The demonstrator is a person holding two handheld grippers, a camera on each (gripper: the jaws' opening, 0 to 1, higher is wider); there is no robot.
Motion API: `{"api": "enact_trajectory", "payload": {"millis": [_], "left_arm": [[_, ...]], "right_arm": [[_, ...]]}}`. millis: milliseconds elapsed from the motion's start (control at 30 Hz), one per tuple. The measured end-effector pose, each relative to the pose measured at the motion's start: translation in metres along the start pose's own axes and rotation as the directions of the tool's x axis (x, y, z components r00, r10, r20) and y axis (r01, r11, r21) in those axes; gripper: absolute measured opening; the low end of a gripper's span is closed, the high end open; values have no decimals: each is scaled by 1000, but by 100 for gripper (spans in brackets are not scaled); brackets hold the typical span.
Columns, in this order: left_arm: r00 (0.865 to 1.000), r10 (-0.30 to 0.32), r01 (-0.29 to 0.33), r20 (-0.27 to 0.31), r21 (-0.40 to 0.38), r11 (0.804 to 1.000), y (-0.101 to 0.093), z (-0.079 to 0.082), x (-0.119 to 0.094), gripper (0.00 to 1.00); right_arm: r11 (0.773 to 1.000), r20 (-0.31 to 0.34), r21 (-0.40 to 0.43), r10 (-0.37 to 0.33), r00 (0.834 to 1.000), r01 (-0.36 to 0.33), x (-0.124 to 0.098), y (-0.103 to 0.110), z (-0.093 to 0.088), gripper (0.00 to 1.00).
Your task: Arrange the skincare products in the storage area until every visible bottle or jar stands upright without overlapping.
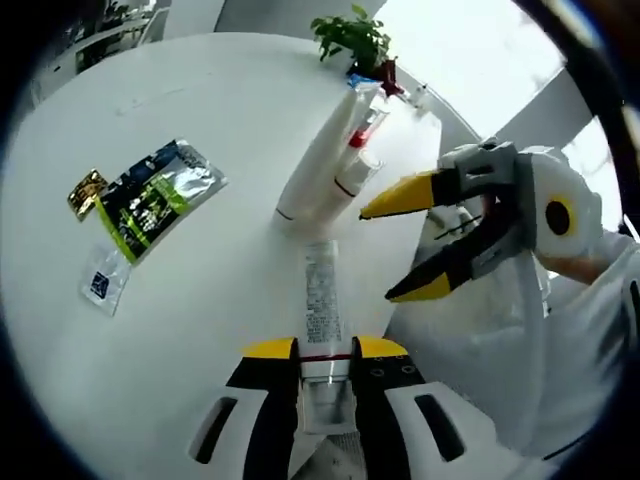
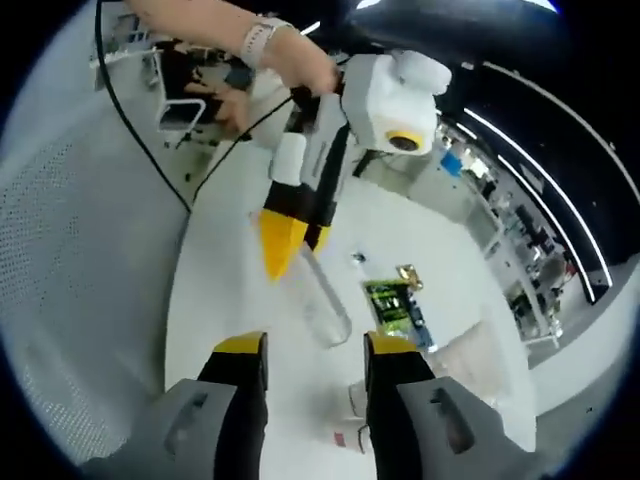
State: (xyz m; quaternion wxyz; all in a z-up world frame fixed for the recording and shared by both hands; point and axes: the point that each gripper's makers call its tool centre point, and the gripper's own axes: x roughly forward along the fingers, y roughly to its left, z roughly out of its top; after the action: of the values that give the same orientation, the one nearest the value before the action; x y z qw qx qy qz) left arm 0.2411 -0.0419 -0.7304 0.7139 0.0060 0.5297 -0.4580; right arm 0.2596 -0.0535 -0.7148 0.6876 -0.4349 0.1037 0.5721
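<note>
Your left gripper (image 1: 325,347) pinches a white tube (image 1: 322,295) by its cap end; the tube lies flat on the white desk (image 1: 200,100), its printed text too small to read. Your right gripper (image 2: 315,345), jaws spread, hovers beside it. Two more tubes (image 1: 325,160) lie overlapping toward the far edge, by a plant (image 1: 352,38). A green sachet (image 1: 155,197), a gold packet (image 1: 87,190) and a clear sachet (image 1: 105,280) lie well apart; their lettering is illegible.
</note>
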Motion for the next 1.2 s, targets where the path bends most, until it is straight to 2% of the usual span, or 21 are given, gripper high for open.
{"api": "enact_trajectory", "payload": {"millis": [133,267,367,433,500,633,767,933,1033,1100,1167,1200], "left_arm": [[999,-47,47,-20,8,999,-17,-2,2,16],[993,-106,106,-44,-17,994,-23,-1,0,16],[985,-170,167,-40,-57,984,-43,-1,3,16],[983,-178,174,-41,-90,981,-43,-1,5,16],[981,-186,180,-53,-92,979,-47,-3,6,16],[979,-184,175,-89,-99,980,-36,-5,5,16],[977,-188,177,-103,-109,978,-28,-5,6,16],[975,-180,168,-134,-93,981,-15,-3,3,16],[976,-190,179,-108,-104,978,-12,1,2,16],[977,-197,189,-85,-98,977,-11,5,1,16],[978,-201,196,-47,-92,976,-12,9,1,16],[978,-206,203,-32,-89,975,-11,10,0,16]], "right_arm": [[998,7,-65,-5,1000,5,7,5,4,36],[993,5,-115,-7,1000,8,9,9,7,34],[987,-1,-158,-6,1000,6,12,12,8,32],[982,9,-186,-10,1000,11,12,15,10,30],[978,6,-209,-22,1000,23,13,15,11,28],[970,7,-241,-28,1000,29,12,16,12,25],[970,12,-244,-18,1000,21,14,18,13,23],[956,3,-292,-18,1000,18,15,23,13,22],[950,-7,-310,-33,999,29,12,19,11,21],[962,-5,-270,-36,999,33,10,17,10,21],[960,-8,-276,-43,999,39,10,15,8,20],[968,-8,-245,-45,999,42,9,13,7,20]]}}
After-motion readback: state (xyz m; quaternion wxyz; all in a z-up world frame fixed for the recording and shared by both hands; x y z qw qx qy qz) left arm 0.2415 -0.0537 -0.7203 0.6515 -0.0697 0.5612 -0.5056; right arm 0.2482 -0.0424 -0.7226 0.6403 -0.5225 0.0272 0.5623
